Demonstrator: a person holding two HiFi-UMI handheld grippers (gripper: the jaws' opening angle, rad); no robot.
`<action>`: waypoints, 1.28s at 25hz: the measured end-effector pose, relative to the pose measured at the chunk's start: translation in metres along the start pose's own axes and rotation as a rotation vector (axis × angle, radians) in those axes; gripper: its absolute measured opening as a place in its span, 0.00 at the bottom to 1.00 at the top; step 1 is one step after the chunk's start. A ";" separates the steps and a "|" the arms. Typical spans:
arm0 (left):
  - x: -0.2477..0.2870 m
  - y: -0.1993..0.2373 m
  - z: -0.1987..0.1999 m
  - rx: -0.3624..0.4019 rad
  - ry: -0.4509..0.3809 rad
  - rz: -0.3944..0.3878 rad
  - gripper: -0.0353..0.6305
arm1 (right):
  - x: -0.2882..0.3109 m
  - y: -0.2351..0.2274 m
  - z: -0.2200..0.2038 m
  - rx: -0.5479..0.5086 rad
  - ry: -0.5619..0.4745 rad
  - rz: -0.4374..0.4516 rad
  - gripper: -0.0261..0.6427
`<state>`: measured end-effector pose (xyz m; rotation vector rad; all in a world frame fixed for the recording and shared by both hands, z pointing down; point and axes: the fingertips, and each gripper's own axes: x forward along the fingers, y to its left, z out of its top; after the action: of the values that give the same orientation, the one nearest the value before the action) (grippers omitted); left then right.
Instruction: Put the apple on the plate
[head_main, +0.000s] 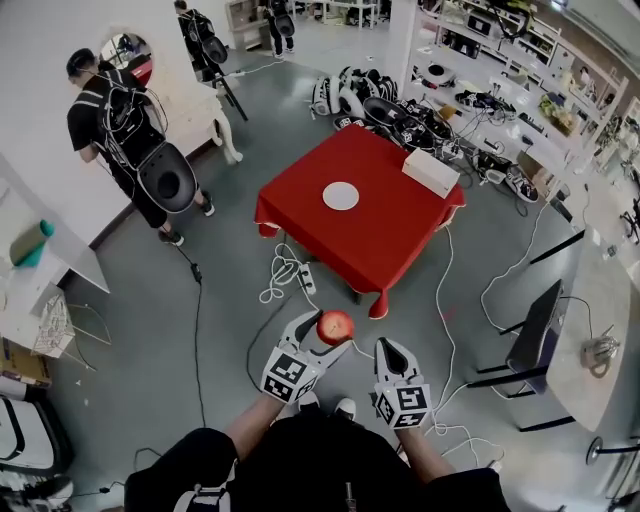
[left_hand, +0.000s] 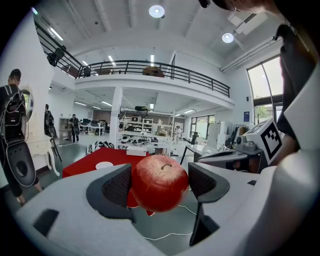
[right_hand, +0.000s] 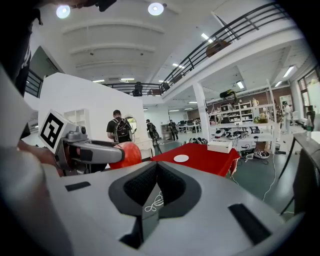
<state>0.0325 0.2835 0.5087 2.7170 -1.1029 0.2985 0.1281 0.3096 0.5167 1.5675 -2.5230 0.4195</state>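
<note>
Left gripper (head_main: 330, 332): jaws wide, clamped on the apple (left_hand: 159, 181), held above the floor, well short of the table. Right gripper (right_hand: 157, 176): jaws together, empty. Risk: the round apple may slip from the pads and drop; floor cables (head_main: 285, 275) could trip the carrier. Plate (head_main: 341, 196), 12 o'clock on red table (head_main: 400, 240): bare. White box (head_main: 431, 171), 1 o'clock: closed, contents unseen

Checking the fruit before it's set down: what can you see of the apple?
The apple is red, round and glossy, with pale speckles and a short brown stem pointing up. It looks whole. The left claw holds it by its sides in the air, short of the red table and its white plate.
</note>
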 end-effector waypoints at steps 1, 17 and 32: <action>0.000 -0.002 -0.002 -0.001 0.004 0.000 0.59 | -0.003 -0.001 -0.002 0.002 0.002 -0.002 0.06; 0.013 -0.012 0.001 -0.012 0.004 0.066 0.59 | -0.015 -0.019 -0.007 0.036 -0.002 0.038 0.06; 0.015 -0.007 -0.006 -0.036 0.012 0.109 0.59 | 0.002 -0.020 -0.013 0.041 0.019 0.092 0.06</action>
<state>0.0471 0.2798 0.5171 2.6251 -1.2432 0.3071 0.1447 0.3031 0.5325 1.4577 -2.5952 0.4982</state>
